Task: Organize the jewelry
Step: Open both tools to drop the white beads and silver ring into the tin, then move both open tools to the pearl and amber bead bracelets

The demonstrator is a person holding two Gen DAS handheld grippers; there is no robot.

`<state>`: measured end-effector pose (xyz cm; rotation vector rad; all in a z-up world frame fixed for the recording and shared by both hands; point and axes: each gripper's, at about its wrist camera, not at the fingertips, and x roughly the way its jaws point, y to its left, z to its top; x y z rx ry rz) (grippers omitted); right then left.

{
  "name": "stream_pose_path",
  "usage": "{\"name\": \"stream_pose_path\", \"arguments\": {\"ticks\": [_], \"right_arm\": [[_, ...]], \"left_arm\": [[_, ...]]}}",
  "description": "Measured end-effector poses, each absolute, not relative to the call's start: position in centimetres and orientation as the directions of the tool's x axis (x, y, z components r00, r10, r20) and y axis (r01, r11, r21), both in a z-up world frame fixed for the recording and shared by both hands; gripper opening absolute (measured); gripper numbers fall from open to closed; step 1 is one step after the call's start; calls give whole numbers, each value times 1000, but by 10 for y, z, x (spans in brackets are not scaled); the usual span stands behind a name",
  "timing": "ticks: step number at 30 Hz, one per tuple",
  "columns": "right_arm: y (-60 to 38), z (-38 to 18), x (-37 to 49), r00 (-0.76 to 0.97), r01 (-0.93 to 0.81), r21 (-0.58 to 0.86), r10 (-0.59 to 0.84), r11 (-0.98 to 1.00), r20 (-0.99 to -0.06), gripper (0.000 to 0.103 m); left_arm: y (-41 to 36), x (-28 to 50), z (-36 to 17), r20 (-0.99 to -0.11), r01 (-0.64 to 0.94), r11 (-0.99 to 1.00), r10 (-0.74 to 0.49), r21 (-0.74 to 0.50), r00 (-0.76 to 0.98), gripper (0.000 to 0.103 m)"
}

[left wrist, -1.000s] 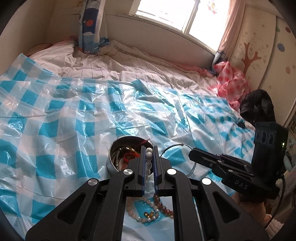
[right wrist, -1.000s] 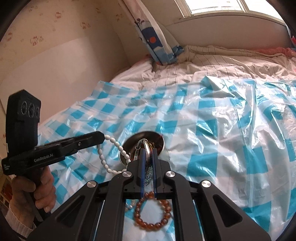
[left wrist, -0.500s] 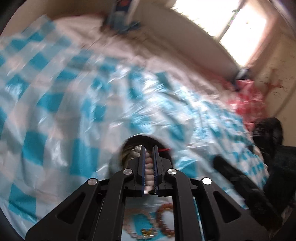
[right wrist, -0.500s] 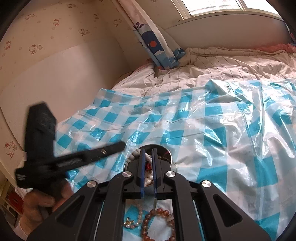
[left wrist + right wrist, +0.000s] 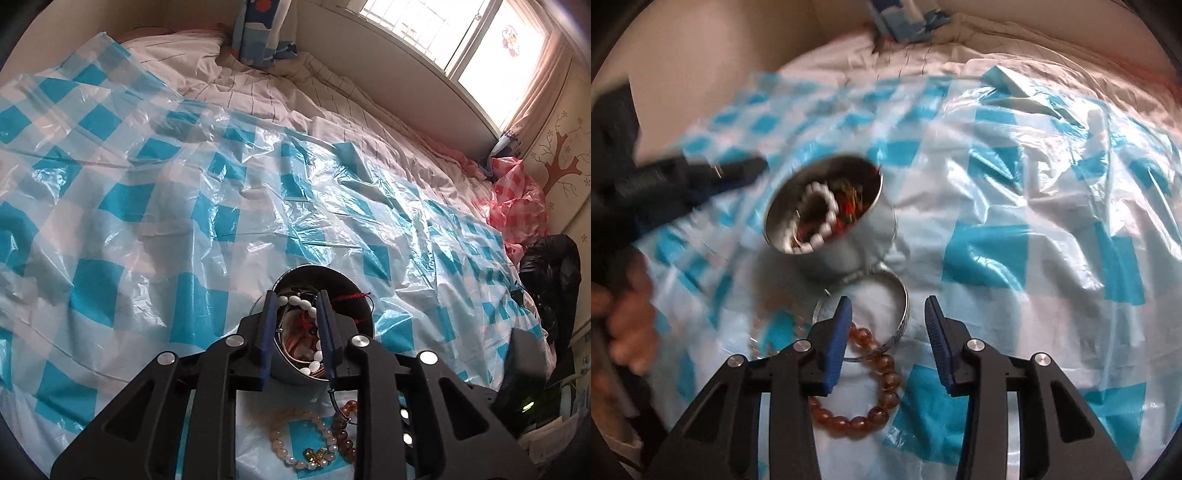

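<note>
A: What's unclear?
B: The right wrist view is smeared; the left tongs [image 5: 753, 168] and hand [image 5: 626, 314] blur.
A: Anything covered?
B: The amber bracelet [image 5: 882, 373] runs under the right tongs' frame.

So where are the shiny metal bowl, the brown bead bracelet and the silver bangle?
shiny metal bowl [image 5: 846, 254]: right wrist view, on its outer wall.
brown bead bracelet [image 5: 886, 384]: right wrist view, on a bead on its right side.
silver bangle [image 5: 905, 306]: right wrist view, on its right band.

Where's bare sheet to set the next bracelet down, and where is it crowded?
Free: the checked sheet right of the tin, and the wide stretch beyond it toward the pillow. Crowded: just in front of the tin, where the bangle, amber bracelet and pink bracelet lie.
</note>
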<state>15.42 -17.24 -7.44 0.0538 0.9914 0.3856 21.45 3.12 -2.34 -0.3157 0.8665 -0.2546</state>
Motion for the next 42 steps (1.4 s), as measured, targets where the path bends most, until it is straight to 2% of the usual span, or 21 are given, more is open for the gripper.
{"name": "stream_pose_path", "arguments": {"ticks": [3,4,14,18,23,27,32,34,36,42], "right_arm": [[-163,-83,156,484,-302,142,280,943,-829,7],[-165,-82,155,483,-301,167,301,939,-822,5],[-193,-26,142,646,-258,241,352,936,-677,5],[-163,-17,157,643,-307,209,365,928,-673,5],[-121,-23,186,640,-344,110,319,932,-699,5],[-120,-36,203,631,-321,82,278,944,-725,7],[-145,-23,174,652,-301,85,270,950,-708,7],[-155,-23,155,645,-299,86,268,950,-716,11],[-167,-29,135,628,-286,105,270,952,-730,30],[-184,-53,117,549,-261,204,319,944,-772,31]], "left_arm": [[32,213,-23,-703,92,924,-343,-371,623,24],[33,213,-22,-702,90,925,-340,-368,625,25],[71,207,-17,-684,-9,917,-290,-398,669,35],[80,207,-18,-678,-32,901,-302,-433,670,38],[78,207,-15,-680,-15,912,-295,-411,672,41],[78,207,-15,-681,-14,912,-296,-410,669,42],[76,204,-15,-693,6,924,-290,-382,660,42],[73,201,-15,-706,25,938,-279,-347,651,42],[69,196,-14,-719,57,951,-268,-304,641,44],[57,177,-21,-761,203,940,-340,-272,553,44]]}}
